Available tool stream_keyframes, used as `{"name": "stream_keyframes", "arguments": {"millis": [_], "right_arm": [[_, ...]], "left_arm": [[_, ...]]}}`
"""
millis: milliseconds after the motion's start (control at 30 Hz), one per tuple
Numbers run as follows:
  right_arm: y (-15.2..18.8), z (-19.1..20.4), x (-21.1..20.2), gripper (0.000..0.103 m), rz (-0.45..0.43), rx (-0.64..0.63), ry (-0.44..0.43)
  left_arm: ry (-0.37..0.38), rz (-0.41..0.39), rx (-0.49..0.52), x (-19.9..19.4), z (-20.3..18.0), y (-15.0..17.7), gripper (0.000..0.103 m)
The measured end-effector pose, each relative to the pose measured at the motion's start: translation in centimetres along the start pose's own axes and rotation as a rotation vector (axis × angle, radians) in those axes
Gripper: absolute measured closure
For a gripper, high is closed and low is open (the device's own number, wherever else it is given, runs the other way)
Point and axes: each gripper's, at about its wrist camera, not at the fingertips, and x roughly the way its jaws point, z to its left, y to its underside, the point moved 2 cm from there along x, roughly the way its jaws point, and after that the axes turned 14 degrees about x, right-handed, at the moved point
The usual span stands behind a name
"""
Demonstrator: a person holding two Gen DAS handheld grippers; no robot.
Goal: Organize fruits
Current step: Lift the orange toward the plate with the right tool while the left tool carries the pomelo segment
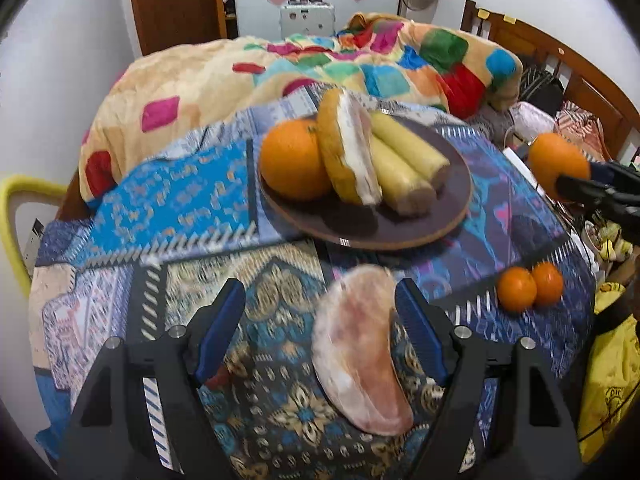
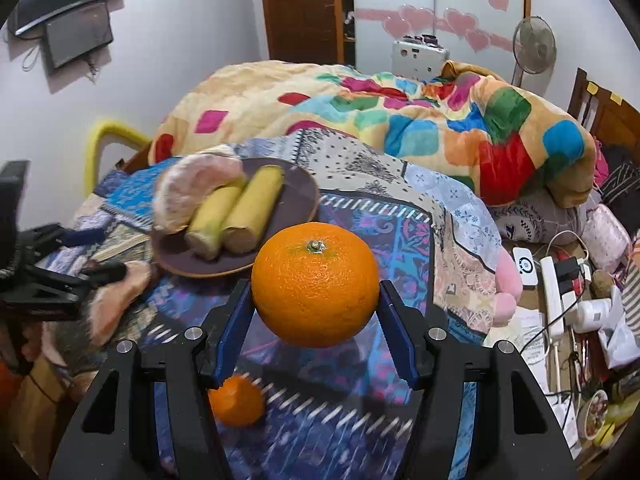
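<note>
A dark round plate (image 1: pixel 400 228) on the patterned cloth holds a big orange (image 1: pixel 294 160), a pomelo wedge (image 1: pixel 348 148) and two peeled bananas (image 1: pixel 408 160). My left gripper (image 1: pixel 320 328) is open; a peeled pink pomelo segment (image 1: pixel 360 356) lies on the cloth between its fingers, against the right pad (image 1: pixel 420 332). My right gripper (image 2: pixel 316 312) is shut on a large orange (image 2: pixel 316 284), held above the cloth in front of the plate (image 2: pixel 296 196). It also shows in the left wrist view (image 1: pixel 558 164). Two small oranges (image 1: pixel 530 286) lie on the cloth at the right.
A colourful blanket (image 1: pixel 320 64) is heaped behind the plate. A yellow chair back (image 1: pixel 16 208) stands at the left. A wooden headboard (image 1: pixel 580 68), cables and a power strip (image 2: pixel 554 296) crowd the right side. One small orange (image 2: pixel 236 400) lies under my right gripper.
</note>
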Motion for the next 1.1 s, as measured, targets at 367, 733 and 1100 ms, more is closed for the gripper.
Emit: {"name": "stream_keyframes", "arguments": {"millis": [367, 733, 1100], "right_arm": [[1.5, 0.9, -1.5, 0.045, -0.019, -0.026, -0.025], [1.6, 0.3, -1.3, 0.045, -0.022, -0.007, -0.028], [0.2, 0.4, -0.8, 0.045, -0.045, 0.002, -0.053]], "left_arm": [[0.034, 0.049, 0.016, 1.7, -1.6, 1.8, 0.046], [0.023, 0.02, 0.019, 0.4, -1.8, 0.8, 0.06], [-0.014, -0.127, 0.009, -4.1, -1.0, -3.5, 0.06]]}}
